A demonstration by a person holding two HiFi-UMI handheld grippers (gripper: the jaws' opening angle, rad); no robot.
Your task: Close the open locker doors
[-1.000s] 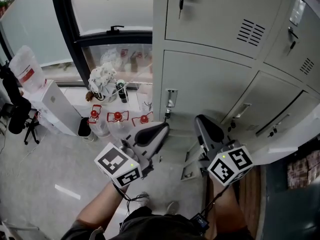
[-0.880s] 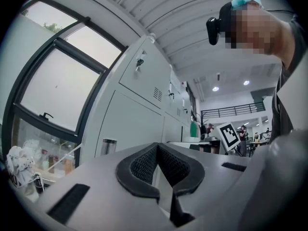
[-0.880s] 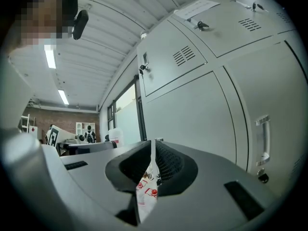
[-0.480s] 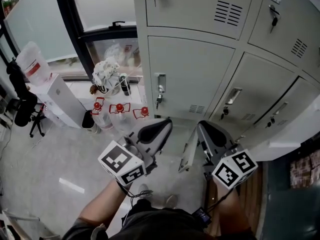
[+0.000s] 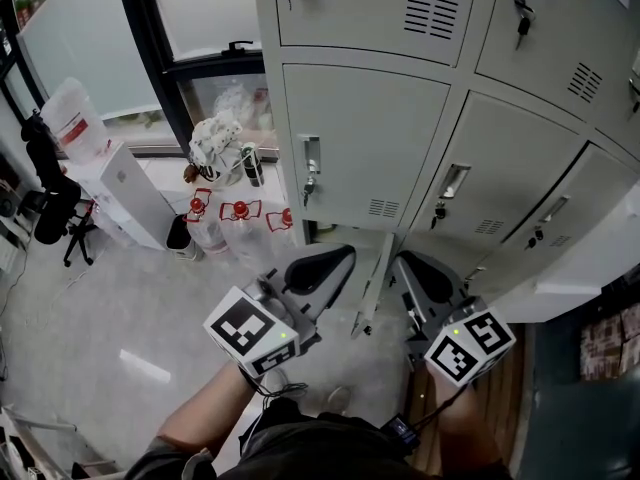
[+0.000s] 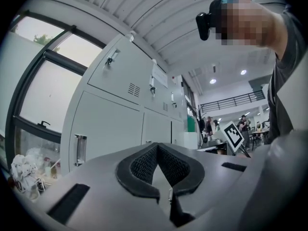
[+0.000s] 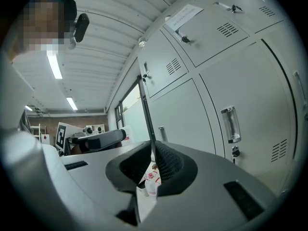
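Note:
Grey lockers (image 5: 370, 138) fill the upper half of the head view, and their upper and middle doors are shut. At the bottom row one narrow door (image 5: 371, 286) stands open, seen edge-on, reaching out toward me. My left gripper (image 5: 338, 259) is just left of that door edge with its jaws shut and empty. On the door's right side my right gripper (image 5: 404, 264) is also shut and empty. A pale panel (image 5: 575, 268) juts out from the lockers at the right. In the gripper views, the left gripper (image 6: 156, 149) and right gripper (image 7: 153, 147) point up along the locker fronts.
Left of the lockers is a black-framed window (image 5: 150, 48). Below it are bottles with red caps (image 5: 238, 230), a patterned bag (image 5: 214, 145), a white water dispenser (image 5: 125, 196) with a jug (image 5: 70, 118), and a black chair (image 5: 48, 213). A wooden strip (image 5: 500, 408) lies at the lower right.
The lockers have slid up and left in the head view. Both grippers have sunk toward the bottom row, and the open door's edge now stands between them.

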